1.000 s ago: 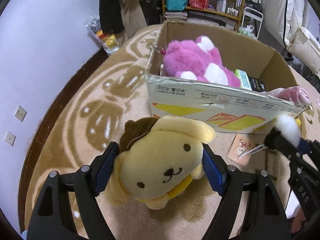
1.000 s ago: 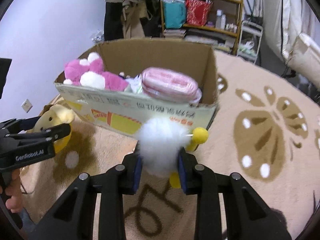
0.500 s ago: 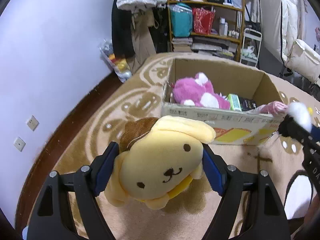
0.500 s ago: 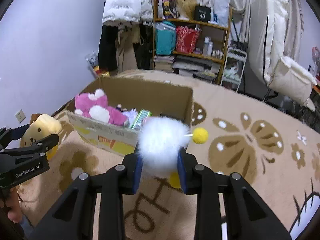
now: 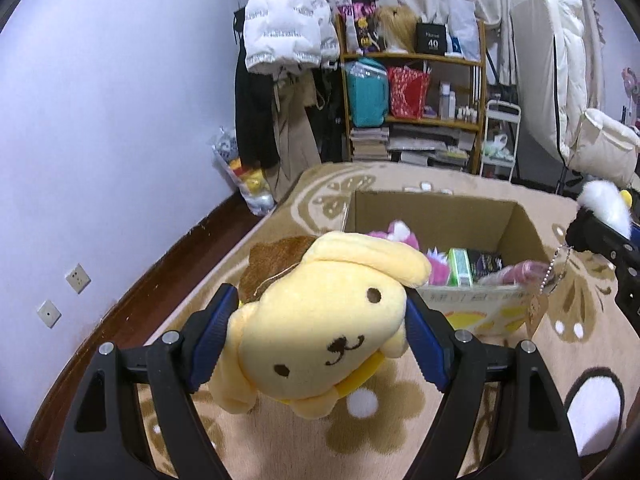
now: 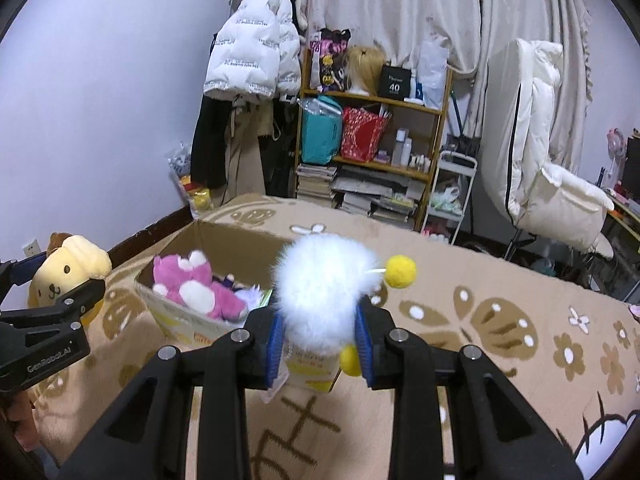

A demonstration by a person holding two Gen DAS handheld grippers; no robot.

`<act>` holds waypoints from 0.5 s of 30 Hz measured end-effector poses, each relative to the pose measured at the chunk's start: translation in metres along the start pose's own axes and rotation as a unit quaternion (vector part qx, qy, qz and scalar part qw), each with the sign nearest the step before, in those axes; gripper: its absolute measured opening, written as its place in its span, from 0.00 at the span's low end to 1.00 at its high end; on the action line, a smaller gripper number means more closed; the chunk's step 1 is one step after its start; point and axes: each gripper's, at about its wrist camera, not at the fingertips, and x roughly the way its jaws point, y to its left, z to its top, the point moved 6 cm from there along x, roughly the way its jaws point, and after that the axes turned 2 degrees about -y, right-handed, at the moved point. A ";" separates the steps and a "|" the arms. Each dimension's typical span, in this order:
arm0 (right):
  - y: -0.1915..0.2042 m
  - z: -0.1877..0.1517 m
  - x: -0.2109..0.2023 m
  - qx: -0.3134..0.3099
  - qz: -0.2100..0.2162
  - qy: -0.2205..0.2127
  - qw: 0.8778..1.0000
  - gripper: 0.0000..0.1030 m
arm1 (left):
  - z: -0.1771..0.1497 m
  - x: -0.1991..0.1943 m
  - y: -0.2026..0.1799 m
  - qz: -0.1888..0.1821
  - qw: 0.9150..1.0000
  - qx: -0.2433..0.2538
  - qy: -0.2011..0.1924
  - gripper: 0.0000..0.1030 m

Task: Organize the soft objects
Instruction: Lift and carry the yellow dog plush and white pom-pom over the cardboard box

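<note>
Yellow dog plush [image 5: 324, 320], brown cap, yellow collar: clamped btwn blue pads of left gripper [image 5: 316, 336], face up toward cam, held clear above rug. Also seen at 9 o'clock in right wrist view.
White fluffy plush [image 6: 324, 296] w/ yellow pom-poms: squeezed btwn blue pads of right gripper [image 6: 320, 344], jaws narrow, held above rug; ball chain w/ paper tag hanging below. Visible at 3 o'clock in left wrist view.
Cardboard box [image 5: 436, 216], open top, on rug, at 12–1 o'clock beyond dog plush. Contents: pink-and-white plush [image 6: 196, 288], green packet [image 5: 460, 266], dark packet, pink item at near-right corner.
Beige rug [image 6: 500, 320], brown flower/butterfly print.
Backgrd, 12 o'clock: wooden shelf [image 6: 376, 136] w/ bags, bottles, stacked books; white puffer jacket [image 6: 252, 52] hung at 11 o'clock; white chair, 2–3 o'clock; curtain behind.
</note>
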 end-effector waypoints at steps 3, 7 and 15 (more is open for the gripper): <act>-0.003 0.008 0.002 -0.001 -0.004 -0.008 1.000 0.31 | 0.009 -0.001 0.001 -0.002 1.000 -0.001 -0.013 0.77; -0.009 0.018 0.010 0.007 -0.003 -0.011 1.000 0.31 | 0.024 0.001 0.000 -0.008 1.000 -0.008 -0.029 0.77; -0.016 0.036 0.027 0.009 -0.008 -0.021 1.000 0.31 | 0.051 0.014 -0.010 -0.026 0.999 -0.002 -0.047 0.77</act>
